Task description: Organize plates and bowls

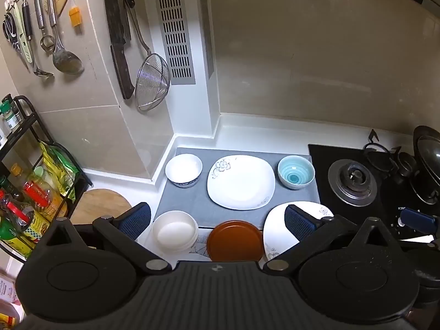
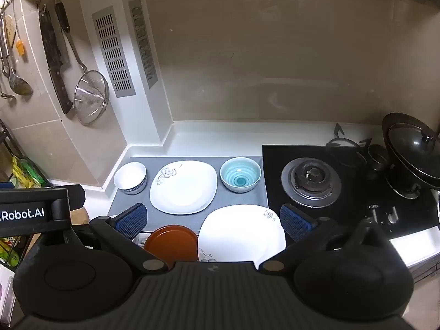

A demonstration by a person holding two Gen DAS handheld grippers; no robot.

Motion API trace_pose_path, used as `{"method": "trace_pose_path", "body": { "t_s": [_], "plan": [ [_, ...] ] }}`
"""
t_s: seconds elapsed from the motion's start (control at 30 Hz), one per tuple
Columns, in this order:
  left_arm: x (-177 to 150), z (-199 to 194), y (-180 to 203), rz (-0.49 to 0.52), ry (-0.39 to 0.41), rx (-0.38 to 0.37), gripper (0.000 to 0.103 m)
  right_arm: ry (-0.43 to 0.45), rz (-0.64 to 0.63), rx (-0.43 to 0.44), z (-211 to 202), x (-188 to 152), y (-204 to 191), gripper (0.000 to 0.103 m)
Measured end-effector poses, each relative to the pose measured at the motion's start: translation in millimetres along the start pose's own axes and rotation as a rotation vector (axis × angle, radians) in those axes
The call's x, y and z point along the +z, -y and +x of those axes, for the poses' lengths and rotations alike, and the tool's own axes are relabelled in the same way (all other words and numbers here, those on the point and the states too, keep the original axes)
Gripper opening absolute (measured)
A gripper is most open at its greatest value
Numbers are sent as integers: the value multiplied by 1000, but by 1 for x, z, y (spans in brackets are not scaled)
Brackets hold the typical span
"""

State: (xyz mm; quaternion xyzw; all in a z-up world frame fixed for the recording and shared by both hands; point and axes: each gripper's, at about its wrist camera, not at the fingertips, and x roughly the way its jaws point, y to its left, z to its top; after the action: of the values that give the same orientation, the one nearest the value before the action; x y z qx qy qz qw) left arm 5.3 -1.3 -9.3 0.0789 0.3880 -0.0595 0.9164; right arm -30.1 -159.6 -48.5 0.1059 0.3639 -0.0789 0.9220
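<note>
On a grey mat (image 1: pixel 187 203) stand a white bowl with a blue base (image 1: pixel 183 170), a square white plate with a flower print (image 1: pixel 241 182) and a light blue bowl (image 1: pixel 296 172). Nearer me are a plain white bowl (image 1: pixel 175 231), a brown plate (image 1: pixel 235 240) and a second square white plate (image 2: pixel 240 232). My left gripper (image 1: pixel 217 221) is open above the white bowl and brown plate. My right gripper (image 2: pixel 213 221) is open above the brown plate (image 2: pixel 170 238) and the second white plate. Both hold nothing.
A black gas hob (image 2: pixel 312 183) with a lidded wok (image 2: pixel 412 148) lies to the right. A spice rack (image 1: pixel 30 187) and a wooden board (image 1: pixel 100 203) are on the left. Knives, a strainer (image 1: pixel 152 82) and ladles hang on the wall.
</note>
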Motion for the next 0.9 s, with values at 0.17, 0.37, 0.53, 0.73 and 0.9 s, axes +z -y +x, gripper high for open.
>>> {"method": "trace_pose_path", "body": {
  "t_s": [0.17,0.37,0.53,0.73,0.9],
  "plan": [
    [-2,-2,-3,-6,1,3,103,0,-8,10,-5,0,3,103],
    [-3,-2,-5,-10,-6,-4,103,-4,7,25,1,-6,0,103],
    [-5,-1,-5,-18,-10,-7,103,-5,8,18,1,-8,-3,103],
    [-9,-2,-3,-27,-4,-10,103,-3,13,18,-1,-4,-2,103],
    [-13,-4,-4,-30,4,-15,103,1,30,39,-4,-6,2,103]
  ]
}}
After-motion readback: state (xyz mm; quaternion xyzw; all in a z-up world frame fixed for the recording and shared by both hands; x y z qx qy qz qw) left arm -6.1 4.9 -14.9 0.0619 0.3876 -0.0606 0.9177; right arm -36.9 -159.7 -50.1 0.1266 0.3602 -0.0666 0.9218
